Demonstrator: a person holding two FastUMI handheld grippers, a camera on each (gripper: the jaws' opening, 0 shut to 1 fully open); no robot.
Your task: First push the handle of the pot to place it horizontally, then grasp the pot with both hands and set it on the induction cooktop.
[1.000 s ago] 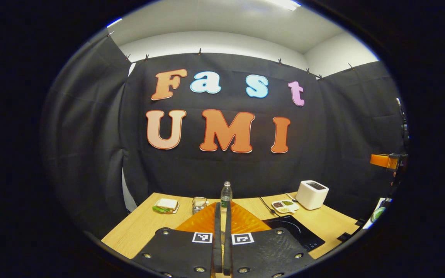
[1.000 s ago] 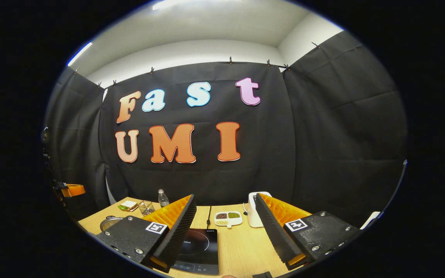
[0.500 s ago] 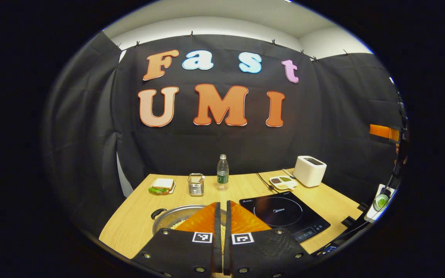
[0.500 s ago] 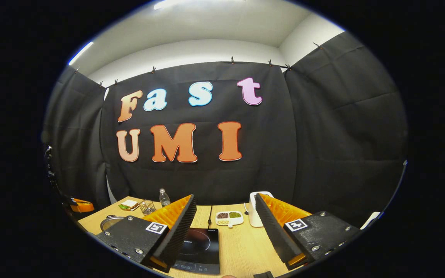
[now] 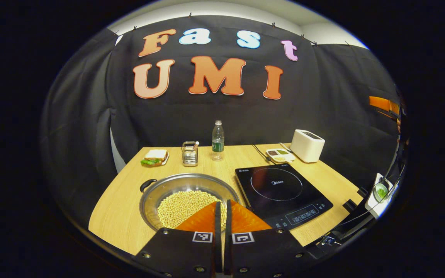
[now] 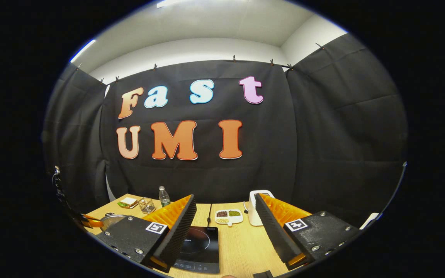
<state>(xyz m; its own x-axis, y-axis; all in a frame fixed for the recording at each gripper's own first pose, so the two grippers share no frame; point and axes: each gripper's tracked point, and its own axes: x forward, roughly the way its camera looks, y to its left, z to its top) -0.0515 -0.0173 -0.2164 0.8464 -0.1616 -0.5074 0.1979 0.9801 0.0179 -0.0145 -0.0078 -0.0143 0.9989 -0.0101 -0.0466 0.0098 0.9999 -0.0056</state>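
Note:
A steel pot (image 5: pixel 191 180) full of pale beans sits on the left half of the wooden table, with one dark handle (image 5: pixel 148 185) at its far-left rim. The black induction cooktop (image 5: pixel 280 191) lies just to its right. My left gripper (image 5: pixel 221 203) is shut with nothing between its fingers and hovers over the pot's near rim. In the right gripper view, my right gripper (image 6: pixel 225 199) stands open above the table's near edge, with the cooktop (image 6: pixel 201 247) below it. A sliver of the pot (image 6: pixel 110 220) shows at the left.
Along the table's back stand a sandwich on a plate (image 5: pixel 153 156), a wire holder (image 5: pixel 189 153), a water bottle (image 5: pixel 217 140), a divided dish (image 5: pixel 280 154) and a white toaster (image 5: pixel 307 145). A cable (image 5: pixel 260 151) runs to the cooktop. Black cloth walls close in behind.
My left gripper has tipped down and come in over the table, so the pot and the whole cooktop came into its view. The right gripper has hardly moved and stays open.

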